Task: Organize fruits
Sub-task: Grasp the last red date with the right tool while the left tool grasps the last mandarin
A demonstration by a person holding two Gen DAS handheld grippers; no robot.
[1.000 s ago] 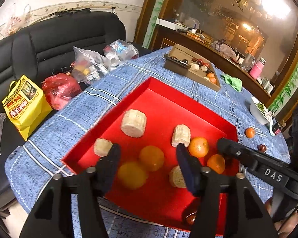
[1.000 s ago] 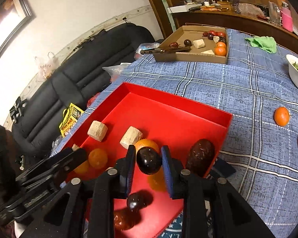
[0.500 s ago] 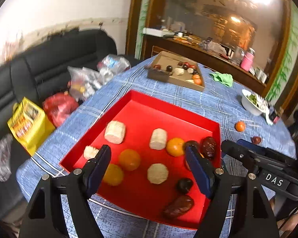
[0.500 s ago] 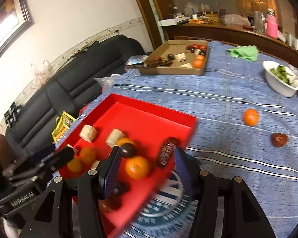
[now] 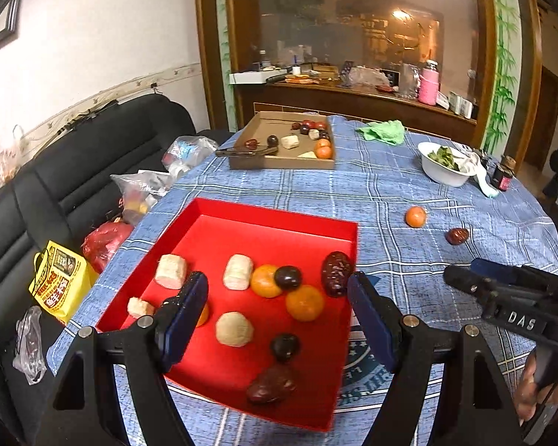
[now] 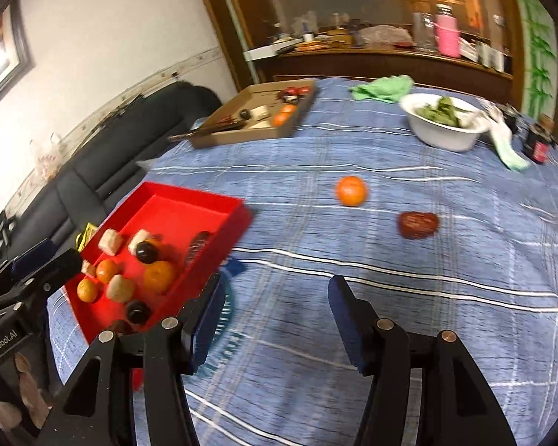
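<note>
My left tongs (image 5: 279, 314) are spread wide and hold nothing; they hang above the near part of the red tray (image 5: 264, 213). My right tongs (image 6: 275, 314) are likewise spread and empty, positioned over bare blue plaid tablecloth (image 6: 409, 260) to the right of the tray.

The red tray sits near the left edge of the desk. It contains:
- pale cut blocks, one of them (image 5: 171, 271) near the tray's left wall;
- several mandarins, one (image 5: 304, 303) near the tray's right wall;
- two dark round fruits, one (image 5: 287, 277) touching a mandarin;
- a red date (image 5: 336, 273) against the right wall, and a second date (image 5: 271, 384) near the tray's near wall.

Outside the tray, a loose mandarin (image 6: 350, 190) and a loose red date (image 6: 417, 224) lie on the cloth near the middle of the desk, close together but apart.

A cardboard box (image 5: 279, 160) with more fruit stands at the far edge. A white bowl (image 6: 442, 126) of greens and a green cloth (image 6: 381, 89) occupy the far right corner.
</note>
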